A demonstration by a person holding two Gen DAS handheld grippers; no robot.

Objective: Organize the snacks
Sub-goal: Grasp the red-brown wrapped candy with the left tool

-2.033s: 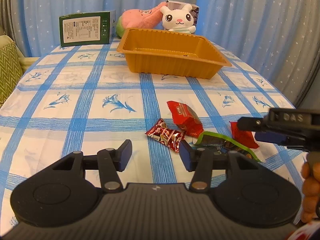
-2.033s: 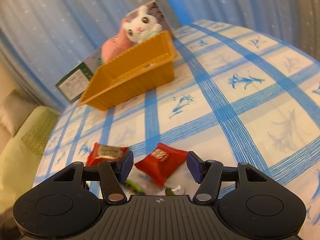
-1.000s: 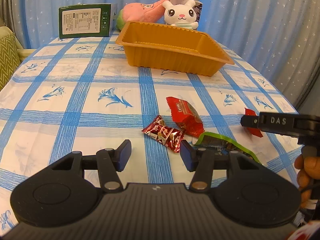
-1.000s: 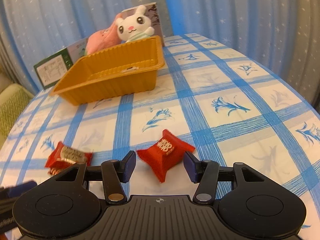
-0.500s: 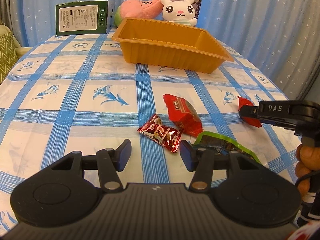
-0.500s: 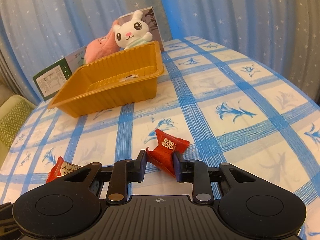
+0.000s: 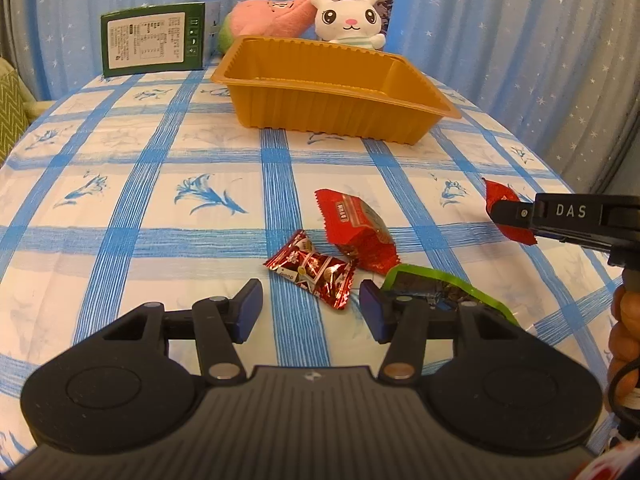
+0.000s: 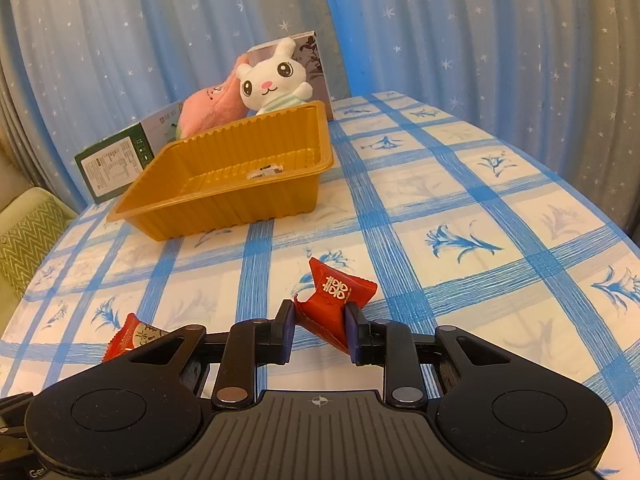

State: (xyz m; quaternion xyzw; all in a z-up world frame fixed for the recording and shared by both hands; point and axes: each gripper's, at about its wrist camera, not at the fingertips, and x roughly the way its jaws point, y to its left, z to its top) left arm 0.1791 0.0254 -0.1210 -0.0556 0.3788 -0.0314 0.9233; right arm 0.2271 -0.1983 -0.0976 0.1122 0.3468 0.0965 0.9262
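My right gripper (image 8: 320, 332) is shut on a red candy packet (image 8: 334, 300) with white characters and holds it above the tablecloth; it also shows at the right of the left wrist view (image 7: 506, 216). My left gripper (image 7: 310, 308) is open and empty, just short of a shiny red wrapped candy (image 7: 312, 274). A larger red snack packet (image 7: 356, 232) lies behind it, also in the right wrist view (image 8: 134, 336). A green-edged dark packet (image 7: 432, 288) lies by the left gripper's right finger. The orange tray (image 7: 332, 98) (image 8: 224, 196) stands at the back, nearly empty.
A green box (image 7: 154, 42), a pink plush (image 7: 268, 18) and a white bunny plush (image 7: 348, 16) stand behind the tray. A small label lies inside the tray (image 8: 266, 172). A green cushion (image 8: 24, 236) sits off the table's left edge. Blue curtains hang behind.
My right gripper has closed on the red candy packet and lifted it off the cloth toward the tray. My left gripper stays open and has barely shifted.
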